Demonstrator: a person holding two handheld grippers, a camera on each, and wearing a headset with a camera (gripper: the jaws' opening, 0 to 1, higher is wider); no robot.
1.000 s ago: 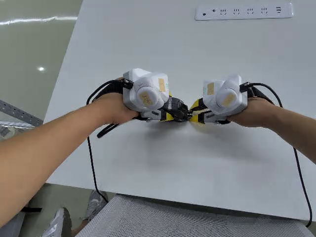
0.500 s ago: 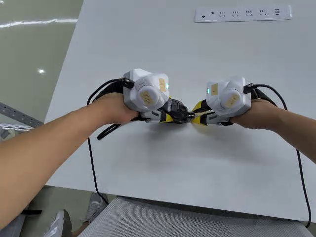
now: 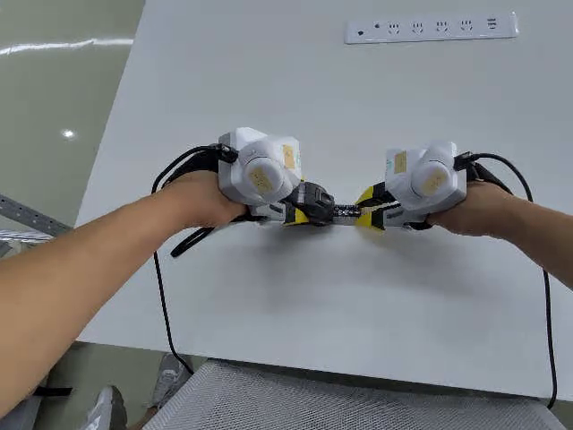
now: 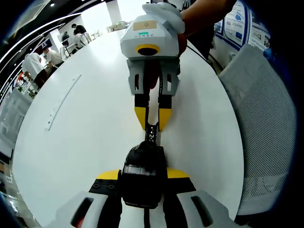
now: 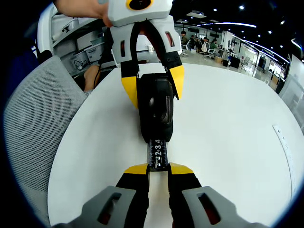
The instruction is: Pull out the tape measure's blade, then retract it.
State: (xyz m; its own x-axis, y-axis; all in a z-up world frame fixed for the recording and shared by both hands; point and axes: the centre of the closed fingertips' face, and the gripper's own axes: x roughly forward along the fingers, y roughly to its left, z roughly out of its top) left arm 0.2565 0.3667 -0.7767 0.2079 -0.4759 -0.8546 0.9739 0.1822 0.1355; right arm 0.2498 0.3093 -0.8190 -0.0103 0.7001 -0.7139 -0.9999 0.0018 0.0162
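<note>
- A white table is spreading across the head view. A power strip is lying at its far edge toward 1 o'clock, and a grey mesh chair is showing below the near edge at 6 o'clock.
- At 9 o'clock of the work, the left gripper is clamping the tape measure, its yellow-tipped jaws pressing on both sides of the black body, low over the tabletop.
- A short stretch of blade is running out of it toward 3 o'clock, and the right gripper view is showing its numerals 1 to 4.
- The right gripper is pinching the blade's end, its jaws drawn narrow onto it.
- A second ago the two pairs of yellow tips were almost meeting. Now they are standing apart with bare blade between them, the right gripper having drawn toward 3 o'clock.
</note>
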